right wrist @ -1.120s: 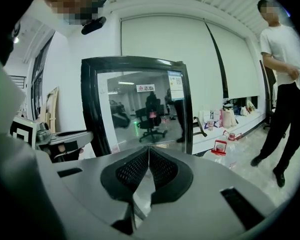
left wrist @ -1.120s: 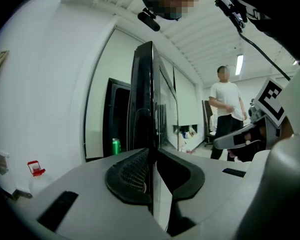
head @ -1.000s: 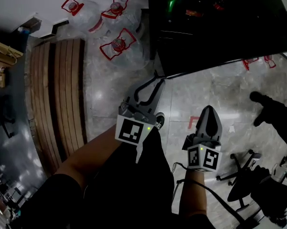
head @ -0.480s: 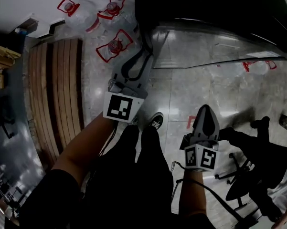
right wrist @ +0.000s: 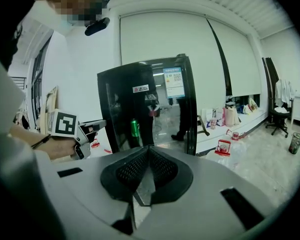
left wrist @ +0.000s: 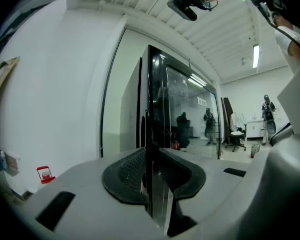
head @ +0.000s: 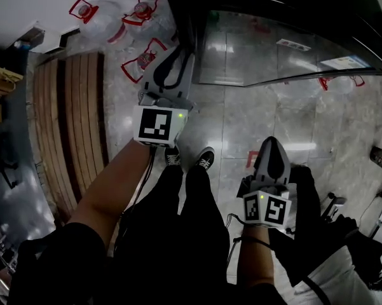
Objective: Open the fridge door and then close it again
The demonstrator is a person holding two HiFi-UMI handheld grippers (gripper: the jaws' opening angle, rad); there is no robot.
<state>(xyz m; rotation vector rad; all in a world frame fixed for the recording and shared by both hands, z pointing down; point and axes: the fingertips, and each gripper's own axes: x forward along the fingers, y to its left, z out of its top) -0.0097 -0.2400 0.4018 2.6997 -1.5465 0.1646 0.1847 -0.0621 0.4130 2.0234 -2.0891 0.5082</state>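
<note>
The left gripper (left wrist: 150, 151) has its jaws opening, and the thin dark edge of the fridge door (left wrist: 162, 104) stands upright between them (the pads look just off it rather than pinching). The door's glass runs away to the right of these jaws. A white wall lies to their left, with a red-capped water jug (left wrist: 45, 174) low on that side. The right gripper (right wrist: 149, 149) has its jaws together at the tips, with nothing between them. The black fridge (right wrist: 122, 109) stands ahead of those jaws, well apart from them.
</note>
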